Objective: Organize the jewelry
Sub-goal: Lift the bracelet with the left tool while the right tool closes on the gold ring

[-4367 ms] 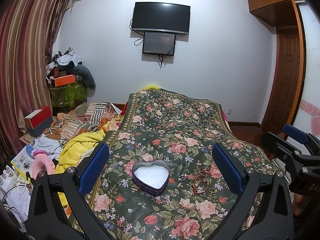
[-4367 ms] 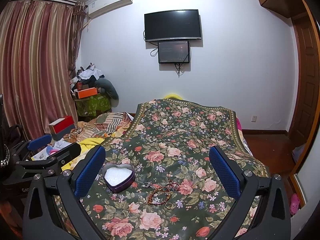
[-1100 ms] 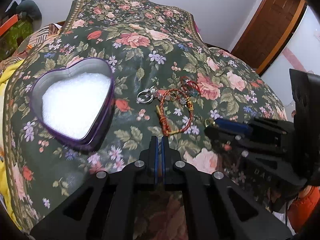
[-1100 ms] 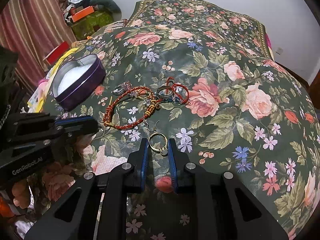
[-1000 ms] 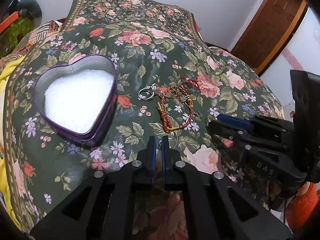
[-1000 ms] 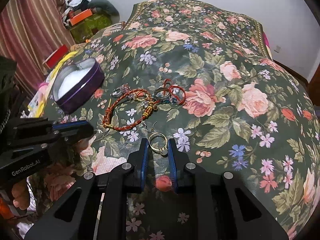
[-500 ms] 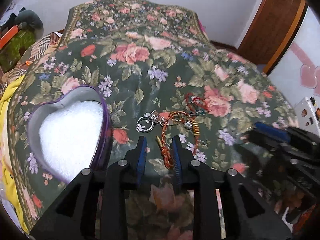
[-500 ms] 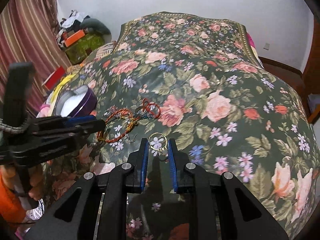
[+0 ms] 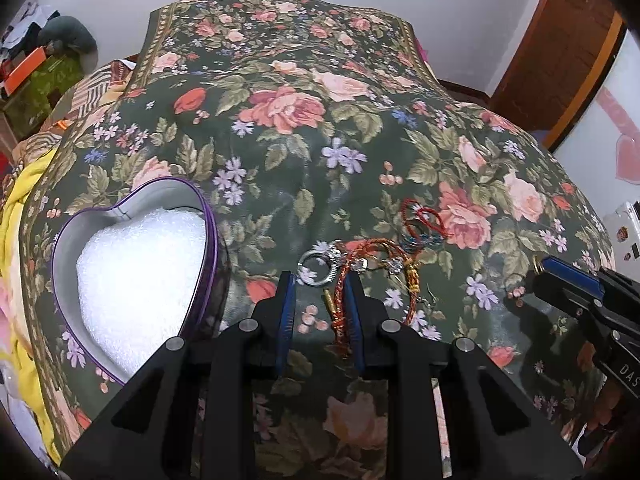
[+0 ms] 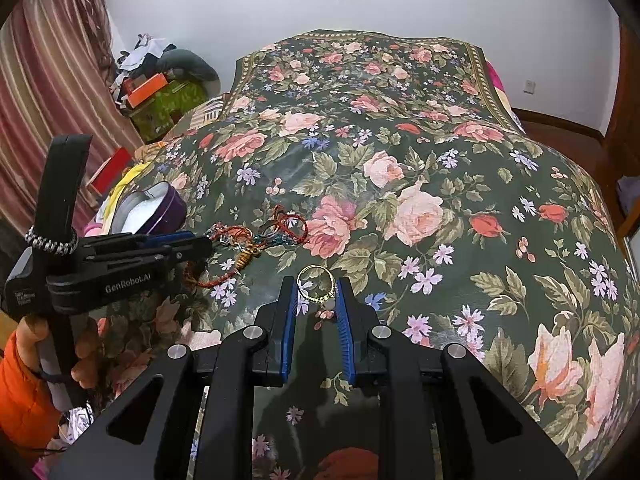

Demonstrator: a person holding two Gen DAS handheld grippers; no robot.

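Note:
A purple heart-shaped tin [image 9: 210, 232] lined with white foam [image 9: 136, 276] sits on the floral bedspread [image 9: 320, 140]. To its right lies a tangle of jewelry: a silver ring [image 9: 331, 258], a red-and-gold braided bracelet [image 9: 338, 296] and a red cord bracelet [image 9: 424, 216]. My left gripper [image 9: 319, 292] is open, low over the bed, its fingers either side of the braided bracelet's end, just behind the silver ring. My right gripper [image 10: 316, 286] is shut on a gold ring [image 10: 325, 298], held above the bedspread to the right of the tangle [image 10: 260, 236]. The tin [image 10: 160, 204] is far left.
A yellow blanket [image 9: 16, 200] and striped bedding hang off the bed's left side. Striped curtains [image 10: 48, 80] and a heap of clutter [image 10: 160, 76] stand at the left wall, a wooden door [image 9: 560, 40] at the right. A hand in an orange sleeve [image 10: 28, 380] holds the left gripper [image 10: 200, 245].
My left gripper went from shut to open and moved forward over the braided bracelet's end. My right gripper, still shut on the gold ring, has lifted it off the bedspread.

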